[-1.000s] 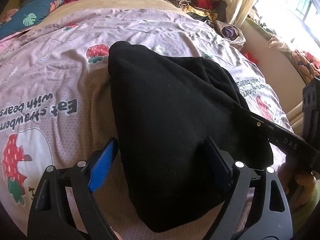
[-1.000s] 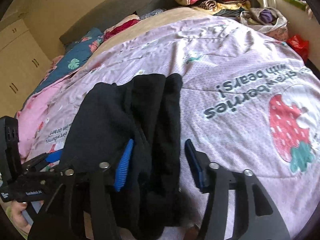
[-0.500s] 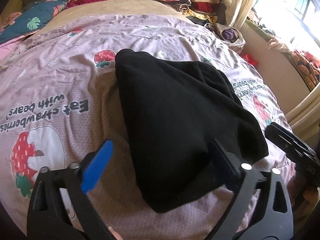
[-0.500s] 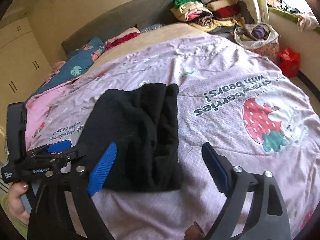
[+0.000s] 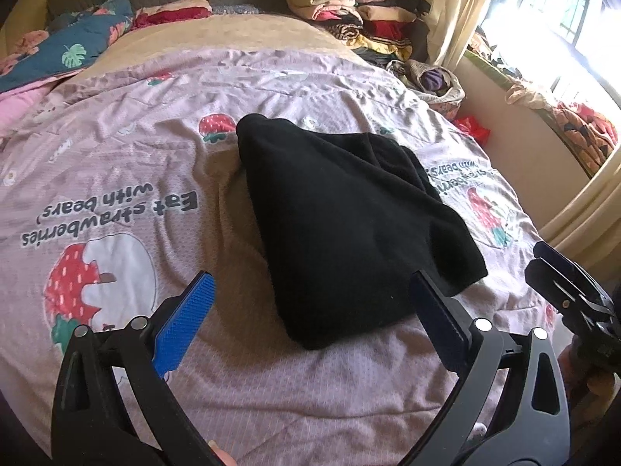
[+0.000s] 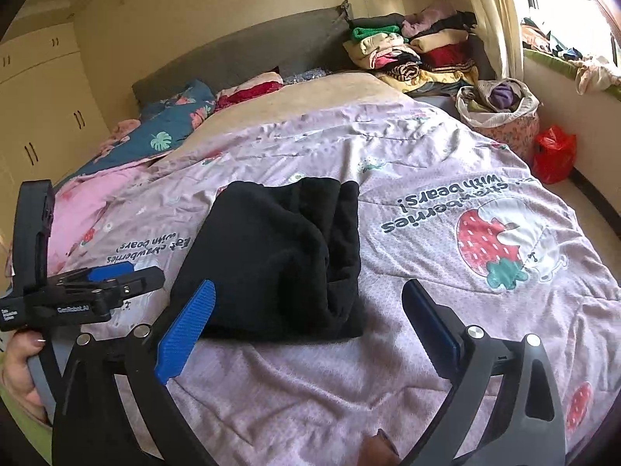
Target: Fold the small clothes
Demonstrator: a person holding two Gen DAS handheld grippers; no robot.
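Observation:
A folded black garment (image 5: 345, 225) lies on the pink strawberry-print bedspread (image 5: 116, 163); it also shows in the right wrist view (image 6: 283, 260). My left gripper (image 5: 310, 310) is open and empty, hovering just short of the garment's near corner. My right gripper (image 6: 306, 318) is open and empty, held back from the garment's near edge. The left gripper also shows at the left of the right wrist view (image 6: 112, 287), and the right gripper at the right edge of the left wrist view (image 5: 562, 272).
A pile of folded clothes (image 6: 411, 54) sits at the far corner by the headboard. A fabric basket (image 6: 500, 112) and a red bag (image 6: 553, 153) stand on the floor to the right. Pillows and a blue floral quilt (image 5: 66, 54) lie at the bed's head.
Both grippers have let go of the black garment and pulled back and up from it. The garment now lies folded on the bedspread.

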